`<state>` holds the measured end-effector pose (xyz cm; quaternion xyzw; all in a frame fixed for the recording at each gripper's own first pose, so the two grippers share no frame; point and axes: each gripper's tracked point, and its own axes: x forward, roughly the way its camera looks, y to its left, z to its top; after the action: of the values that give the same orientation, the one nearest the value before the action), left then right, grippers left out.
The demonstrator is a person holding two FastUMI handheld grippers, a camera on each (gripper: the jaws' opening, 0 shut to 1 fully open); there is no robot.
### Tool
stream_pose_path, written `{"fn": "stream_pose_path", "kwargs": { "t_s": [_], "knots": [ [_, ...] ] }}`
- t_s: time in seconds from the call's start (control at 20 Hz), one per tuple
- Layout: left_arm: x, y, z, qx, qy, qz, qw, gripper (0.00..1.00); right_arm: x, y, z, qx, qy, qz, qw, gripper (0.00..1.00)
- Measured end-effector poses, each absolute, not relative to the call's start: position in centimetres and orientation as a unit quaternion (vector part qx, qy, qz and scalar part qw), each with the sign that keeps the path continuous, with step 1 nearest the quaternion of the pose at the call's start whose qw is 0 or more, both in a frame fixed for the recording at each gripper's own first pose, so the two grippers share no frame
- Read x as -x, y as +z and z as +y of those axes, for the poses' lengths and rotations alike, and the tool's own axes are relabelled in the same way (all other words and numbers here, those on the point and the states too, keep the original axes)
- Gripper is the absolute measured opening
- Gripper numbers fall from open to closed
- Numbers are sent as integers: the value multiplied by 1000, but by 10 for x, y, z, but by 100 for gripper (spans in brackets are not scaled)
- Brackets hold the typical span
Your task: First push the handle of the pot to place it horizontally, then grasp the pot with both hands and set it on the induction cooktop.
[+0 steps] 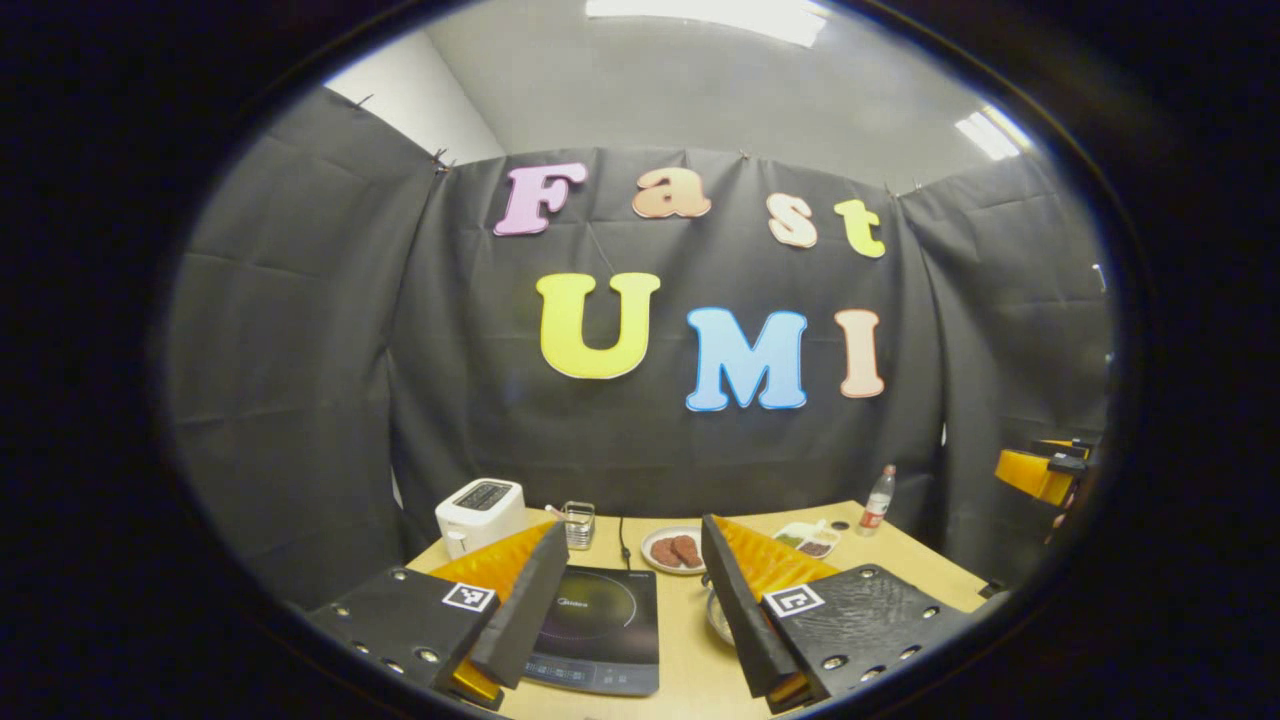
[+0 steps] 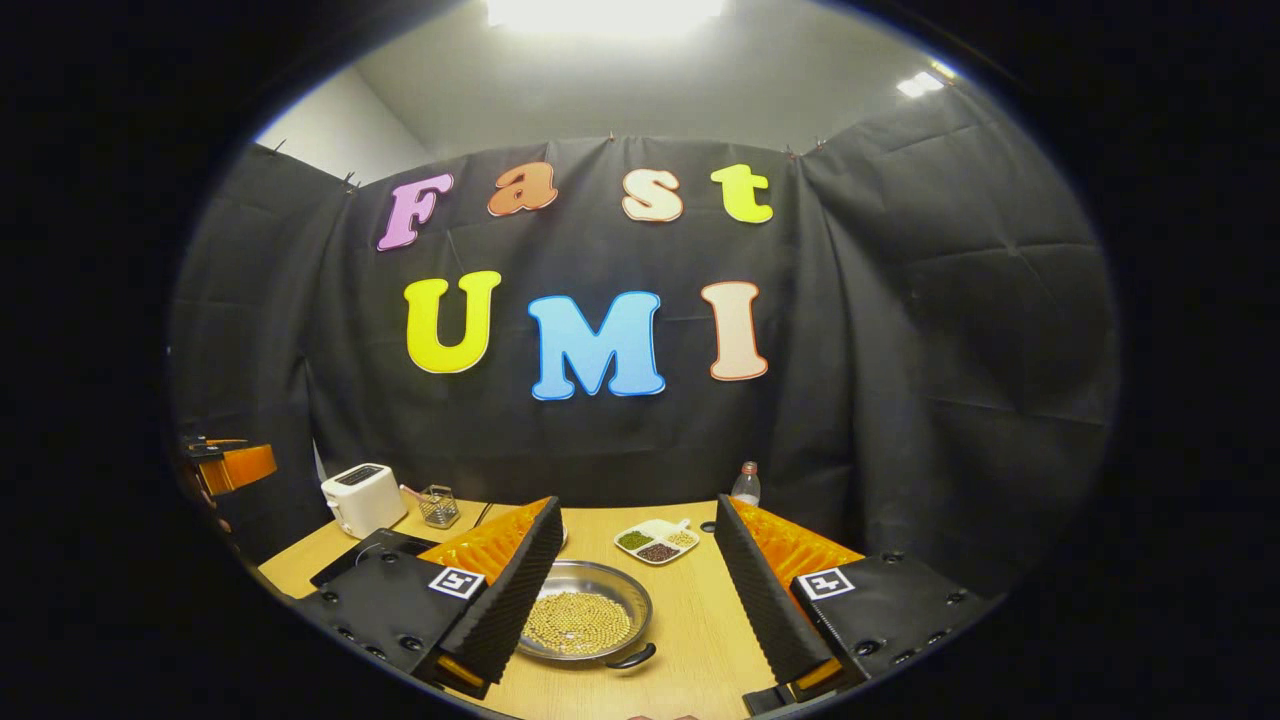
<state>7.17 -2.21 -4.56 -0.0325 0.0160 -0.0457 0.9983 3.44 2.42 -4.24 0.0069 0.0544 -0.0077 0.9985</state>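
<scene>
A: Where's the pot?
B: The pot (image 2: 585, 620) sits on the wooden surface (image 2: 690, 640), between the right claw (image 2: 640, 560) fingers, full of small yellow beans. Its black handle (image 2: 632, 657) shows at the near rim; the left finger (image 2: 510, 600) hides its left edge.
A: And the cooktop?
B: The cooktop (image 1: 600, 625) lies between the left claw (image 1: 630, 590) fingers, partly covered. A sliver of the pot (image 1: 716, 615) peeks beside it.
A: The claws?
B: Both gape wide, holding nothing. A toaster (image 1: 480, 512) and plate (image 1: 672, 550) stand behind.
</scene>
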Motion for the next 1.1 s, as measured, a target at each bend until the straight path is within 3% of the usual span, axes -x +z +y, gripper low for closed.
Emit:
{"fn": "stream_pose_path", "kwargs": {
  "t_s": [0.4, 0.45, 0.55, 0.6, 0.65, 0.75, 0.8, 0.85, 0.9, 1.0, 1.05, 1.1],
  "knots": [
    [-70, -58, -8, 32, -46, 26, 998, 75, -41, -47, 39, -3, 9, 63, 998, 97],
    [-71, -60, -6, 32, -43, 28, 998, 82, -41, -48, 42, -3, 13, 68, 998, 97],
    [-70, -60, -4, 36, -40, 29, 998, 82, -44, -47, 49, -1, 23, 73, 997, 93],
    [-70, -58, -5, 42, -42, 28, 998, 75, -46, -48, 53, 2, 29, 76, 997, 80],
    [-69, -57, -5, 45, -44, 25, 998, 82, -49, -48, 59, 8, 38, 76, 996, 72],
    [-70, -54, 4, 32, -35, 13, 999, 82, -52, -48, 68, 19, 53, 81, 995, 58],
    [-71, -52, 6, 26, -33, 7, 999, 82, -54, -50, 72, 25, 60, 87, 994, 36],
    [-72, -54, 4, 31, -37, 6, 999, 89, -53, -51, 76, 26, 65, 95, 993, 34],
    [-74, -58, 0, 42, -44, 9, 998, 82, -61, -55, 75, 27, 58, 104, 993, 30],
    [-81, -69, -2, 61, -56, 16, 996, 82, -64, -58, 85, 15, 68, 117, 991, 5],
    [-84, -75, 3, 63, -54, 21, 996, 75, -65, -65, 89, 17, 72, 130, 989, 7],
    [-85, -81, 10, 64, -49, 24, 996, 75, -67, -71, 92, 22, 78, 141, 987, 4]
  ]
}}
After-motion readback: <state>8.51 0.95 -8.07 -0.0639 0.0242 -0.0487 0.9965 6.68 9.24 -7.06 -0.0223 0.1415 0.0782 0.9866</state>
